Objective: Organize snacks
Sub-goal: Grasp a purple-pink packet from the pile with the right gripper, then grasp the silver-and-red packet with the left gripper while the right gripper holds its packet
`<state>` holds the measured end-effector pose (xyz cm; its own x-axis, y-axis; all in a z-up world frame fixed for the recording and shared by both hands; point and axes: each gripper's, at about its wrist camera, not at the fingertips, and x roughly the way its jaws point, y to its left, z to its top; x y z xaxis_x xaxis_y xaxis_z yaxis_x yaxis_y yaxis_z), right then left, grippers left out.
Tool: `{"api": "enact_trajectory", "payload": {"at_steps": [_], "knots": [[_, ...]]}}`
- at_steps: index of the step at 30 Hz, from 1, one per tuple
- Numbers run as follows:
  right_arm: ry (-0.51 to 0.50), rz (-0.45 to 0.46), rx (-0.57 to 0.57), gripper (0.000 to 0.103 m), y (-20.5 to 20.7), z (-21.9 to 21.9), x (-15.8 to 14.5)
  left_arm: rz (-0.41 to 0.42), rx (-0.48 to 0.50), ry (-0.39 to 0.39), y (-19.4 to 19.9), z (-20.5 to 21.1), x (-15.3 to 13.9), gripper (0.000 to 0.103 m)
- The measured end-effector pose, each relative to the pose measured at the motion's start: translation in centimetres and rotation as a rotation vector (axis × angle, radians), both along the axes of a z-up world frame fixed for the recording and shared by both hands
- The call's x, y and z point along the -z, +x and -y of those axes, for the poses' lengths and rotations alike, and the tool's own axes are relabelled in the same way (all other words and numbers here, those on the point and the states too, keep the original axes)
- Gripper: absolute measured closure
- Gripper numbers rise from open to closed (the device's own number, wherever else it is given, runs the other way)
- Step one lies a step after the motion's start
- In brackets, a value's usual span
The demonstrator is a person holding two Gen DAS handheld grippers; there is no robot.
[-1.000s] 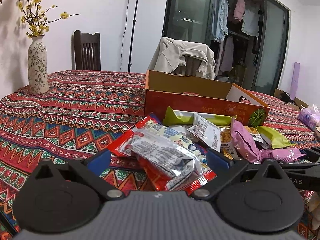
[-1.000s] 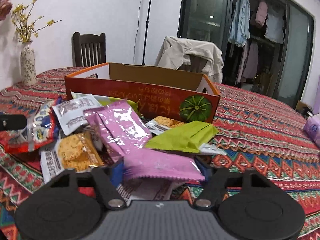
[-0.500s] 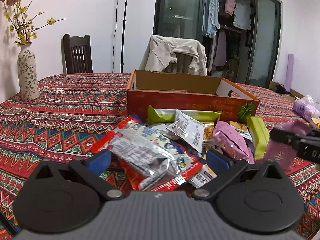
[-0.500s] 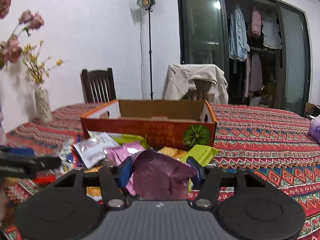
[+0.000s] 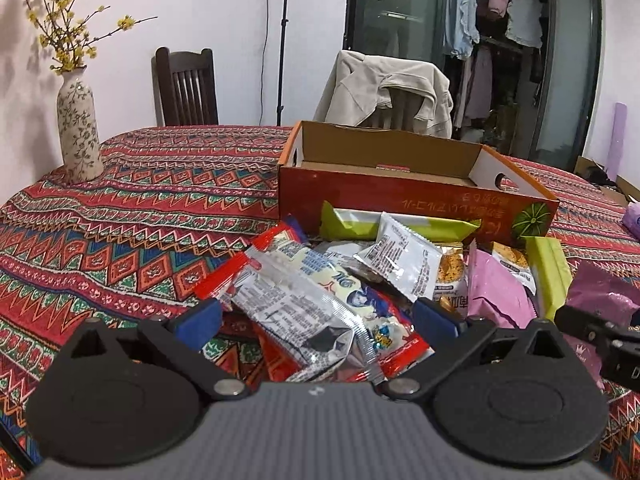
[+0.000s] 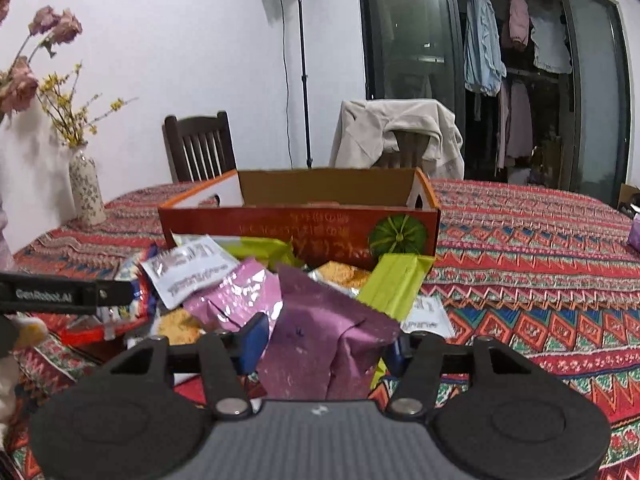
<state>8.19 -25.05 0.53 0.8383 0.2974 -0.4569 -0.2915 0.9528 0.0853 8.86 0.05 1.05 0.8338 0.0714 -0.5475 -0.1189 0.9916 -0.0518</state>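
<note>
A pile of snack packets (image 5: 400,264) lies on the patterned tablecloth in front of an open orange cardboard box (image 5: 400,200). My left gripper (image 5: 316,320) is open and wide, low over a red and silver packet (image 5: 304,312) that lies between its blue pads without being pressed. My right gripper (image 6: 326,346) holds a crumpled purple packet (image 6: 328,332) above the pile, its pads against the packet's sides while its jaws are opening a little. The same purple packet (image 5: 600,300) shows at the right edge of the left wrist view. The box (image 6: 280,224) interior looks bare from here.
A flowered vase (image 5: 78,132) with yellow sprigs stands at the table's far left. Beyond the table are a dark wooden chair (image 5: 186,88) and a chair draped with a beige jacket (image 5: 384,88). A lilac bag (image 5: 632,220) lies at the right edge.
My right gripper closed on the purple packet and lifted it off the pile, tipping up toward the box. The left gripper drifted slightly sideways, still open over the red and silver packet.
</note>
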Motion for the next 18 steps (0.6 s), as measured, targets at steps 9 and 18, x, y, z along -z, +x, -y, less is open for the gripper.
{"api": "enact_trajectory", "payload": {"at_steps": [9, 18], "knots": [[0.033, 0.032, -0.033, 0.079, -0.8, 0.1, -0.4, -0.021, -0.049, -0.004, 1.2, 0.2, -0.5, 0.000], [0.042, 0.057, -0.043, 0.083, -1.2, 0.1, -0.9, -0.104, -0.118, -0.030, 3.3, -0.4, 0.5, 0.000]]}}
